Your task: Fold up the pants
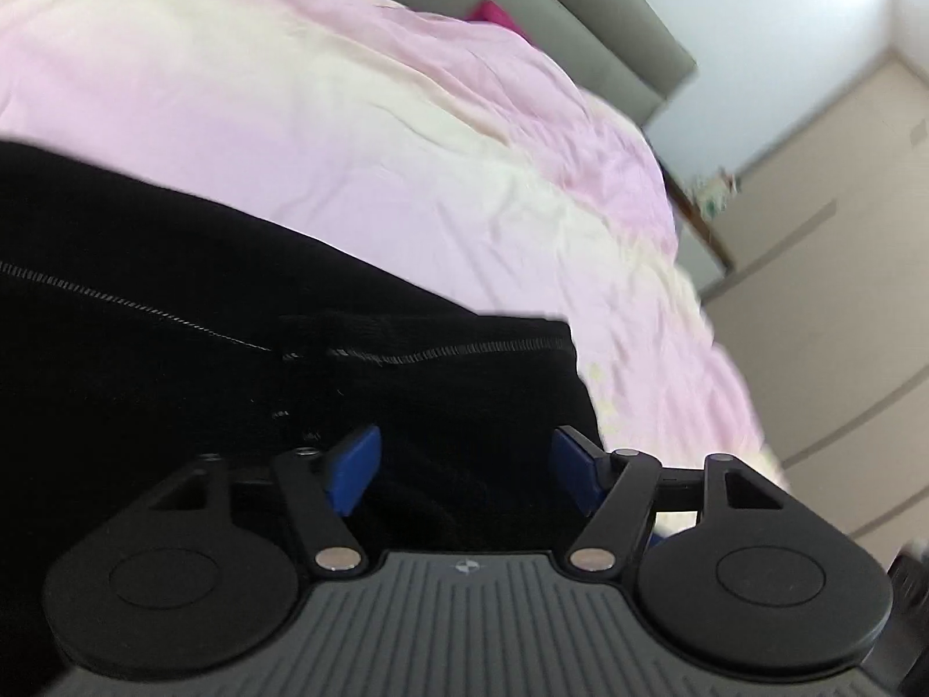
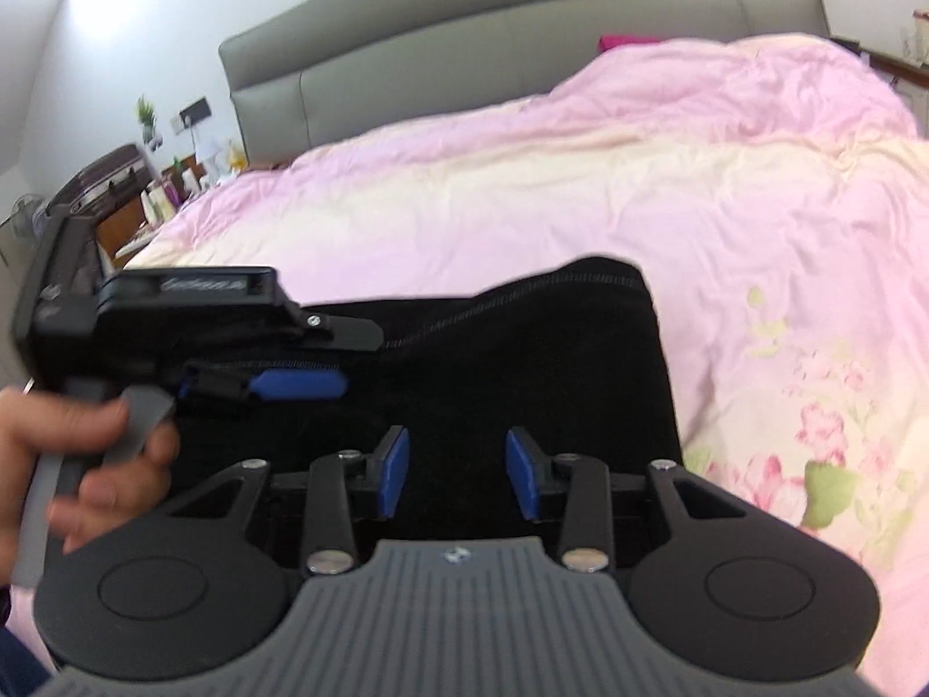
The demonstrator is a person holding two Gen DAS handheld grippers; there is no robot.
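My left hand-held gripper (image 1: 467,467) hangs over the black pants (image 1: 174,290), its blue pads (image 1: 354,470) spread wide with only dark cloth below and nothing pinched between them. The pants lie on the bed, spread across a pink duvet (image 1: 348,116) that fades to cream in bands and carries a flower print near its right side in the right wrist view. A line of pale stitching (image 1: 145,308) runs across the fabric toward the folded end, which stops just short of the bed's edge.

From the right wrist view, my right hand-held gripper (image 2: 457,479) sits low over the same pants (image 2: 522,360), jaws at a moderate gap, the cloth beneath them but not clamped as far as can be seen. My left hand (image 2: 75,464) shows at the left, fingers wrapped around the grey handle, with the other gripper's blue pad (image 2: 302,386) reaching over the near leg of the pants.

Behind the bed stands a grey padded headboard (image 2: 464,58), a magenta item (image 2: 627,40) against it. A cluttered bedside table (image 2: 151,197) sits at the far left.
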